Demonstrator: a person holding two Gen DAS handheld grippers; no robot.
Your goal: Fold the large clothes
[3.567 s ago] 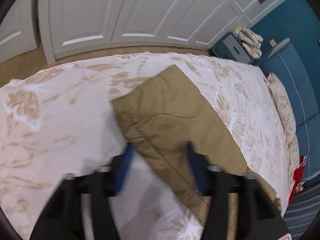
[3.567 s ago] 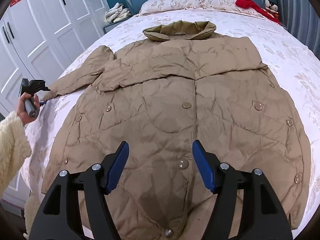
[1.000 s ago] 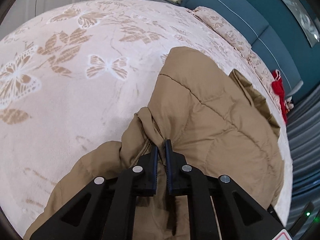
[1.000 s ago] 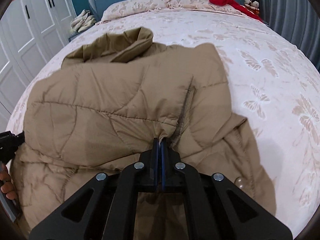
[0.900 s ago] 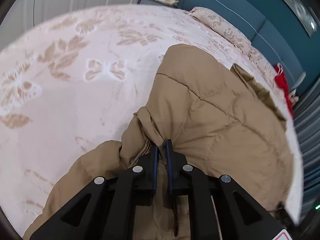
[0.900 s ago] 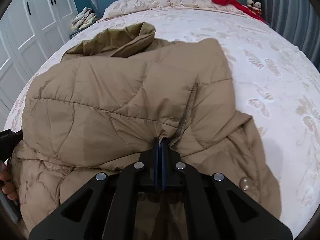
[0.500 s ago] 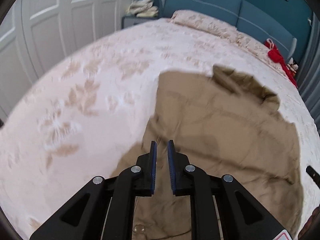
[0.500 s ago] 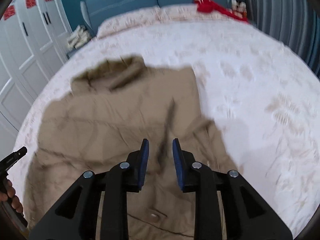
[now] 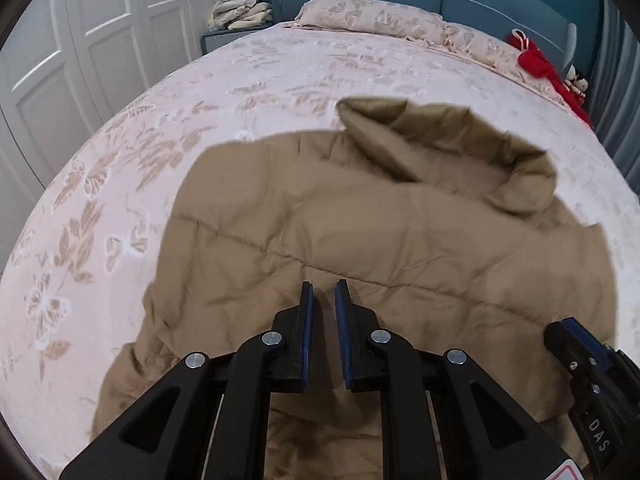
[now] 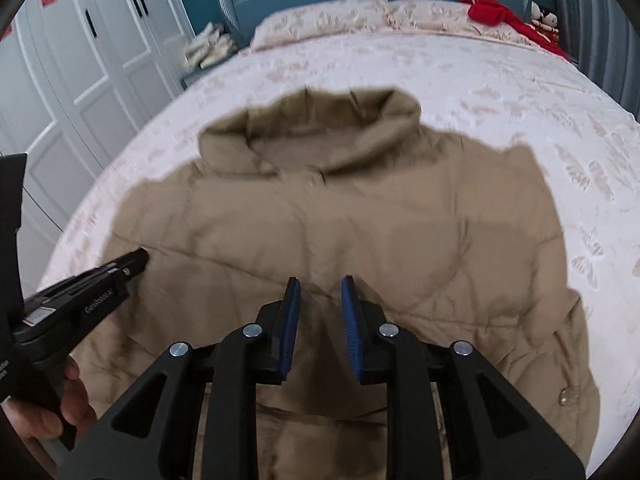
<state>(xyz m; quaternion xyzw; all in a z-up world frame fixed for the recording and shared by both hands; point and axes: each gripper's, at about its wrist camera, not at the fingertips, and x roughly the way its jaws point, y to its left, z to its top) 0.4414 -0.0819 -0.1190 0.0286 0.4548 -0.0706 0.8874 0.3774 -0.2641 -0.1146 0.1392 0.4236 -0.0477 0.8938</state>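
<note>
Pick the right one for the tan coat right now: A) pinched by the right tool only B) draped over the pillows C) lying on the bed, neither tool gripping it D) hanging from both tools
C: the tan coat lies on the bed, and the left tool and right tool each show a bare gap between their pads, above the fabric.

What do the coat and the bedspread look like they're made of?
Coat: tan, probably a smooth synthetic shell over padding; it looks matte and puffy, with stitched quilt lines and a snap button near the hem. Bedspread: pale pink, seemingly soft plush or woven fabric with tan leaf and butterfly patterns; the exact fibre can't be told.
</note>
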